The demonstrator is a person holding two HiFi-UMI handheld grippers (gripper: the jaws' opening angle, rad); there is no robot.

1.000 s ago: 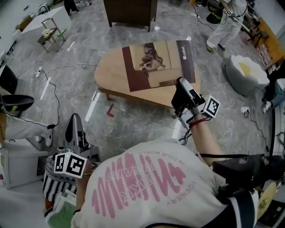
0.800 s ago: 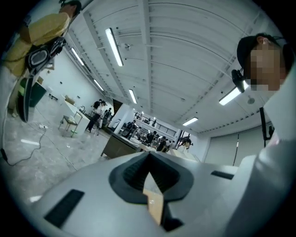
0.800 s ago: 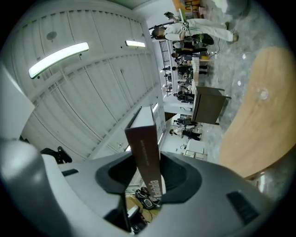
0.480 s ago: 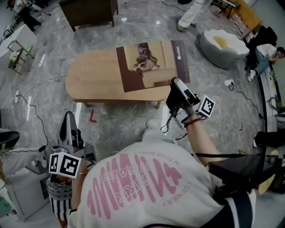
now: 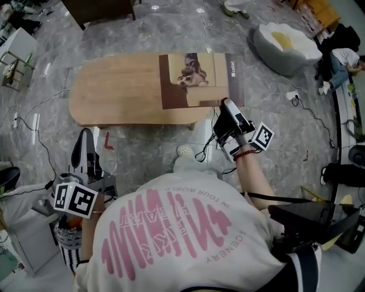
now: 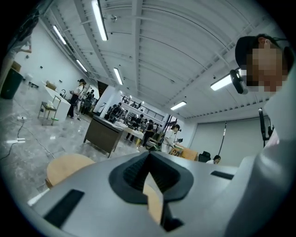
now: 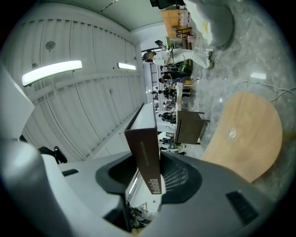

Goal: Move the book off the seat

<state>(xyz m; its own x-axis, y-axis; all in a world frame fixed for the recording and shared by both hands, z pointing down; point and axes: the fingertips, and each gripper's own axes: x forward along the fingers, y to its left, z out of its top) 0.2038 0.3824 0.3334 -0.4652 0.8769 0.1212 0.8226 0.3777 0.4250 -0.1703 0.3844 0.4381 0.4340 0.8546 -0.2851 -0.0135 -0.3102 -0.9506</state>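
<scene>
A large brown and tan book [image 5: 199, 80] with a dog picture on its cover lies over the right end of the oval wooden seat [image 5: 120, 94], and its right part reaches past the seat's edge. My right gripper [image 5: 223, 105] is shut on the book's near edge. In the right gripper view the dark spine [image 7: 147, 157] stands edge-on between the pads, with the seat [image 7: 245, 139] off to the right. My left gripper [image 5: 85, 137] hangs at the lower left over the floor, shut and with nothing in it. It points up and away from the seat [image 6: 69, 166].
A white and yellow beanbag [image 5: 285, 45] lies on the marble floor at the far right, with a seated person [image 5: 342, 63] beyond it. Cables run over the floor to the left and right of the seat. A dark cabinet [image 5: 97, 5] stands at the far left. A striped basket [image 5: 68, 242] is by my left side.
The right gripper has carried the book toward the seat's right end, and it now overhangs that edge. The head view has swung, and the left gripper stays low at the left.
</scene>
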